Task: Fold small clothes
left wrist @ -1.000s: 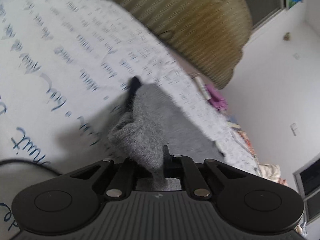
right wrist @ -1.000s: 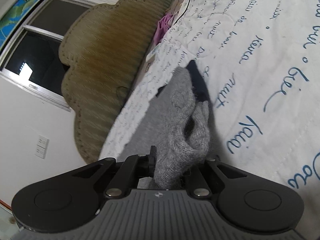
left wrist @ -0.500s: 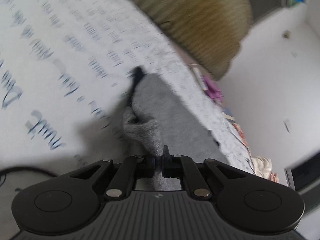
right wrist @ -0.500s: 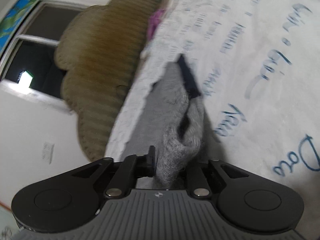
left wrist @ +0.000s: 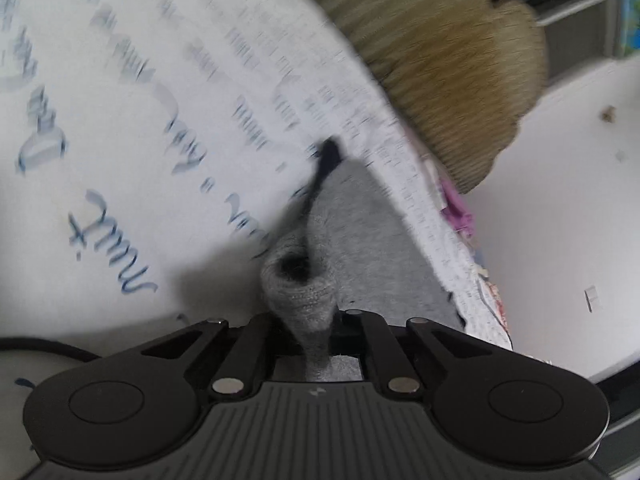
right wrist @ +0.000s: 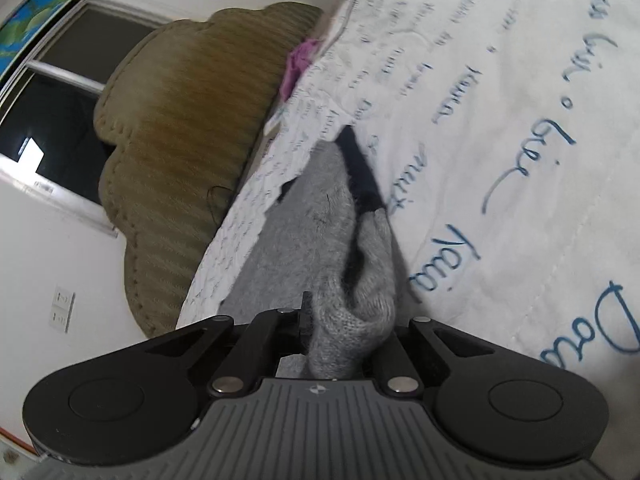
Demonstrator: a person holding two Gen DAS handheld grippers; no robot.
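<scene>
A grey knit sock (left wrist: 316,276) with a dark toe sits low in the centre of both views, stretched over the bed. The left gripper (left wrist: 318,320) is closed tight on one side of its cuff, the knit bunched between the fingers and running back under the body of the tool. The right gripper (right wrist: 344,320) is likewise clamped on the cuff, a thick wad of knit filling the narrow gap between its fingers. The sock's dark tip (right wrist: 360,172) points toward frame centre. Beneath the sock lies a white quilt (right wrist: 520,160) printed with blue script, blurred in the left view. Beside the sock a grey sheet (left wrist: 400,264) shows where the quilt ends. An olive ribbed headboard (right wrist: 192,128) fills the upper left of the right view, with a dark window (right wrist: 52,120) and white wall (left wrist: 560,220) beyond. Something purple (right wrist: 298,60) lies at the quilt's edge by the headboard. No containers are visible.
</scene>
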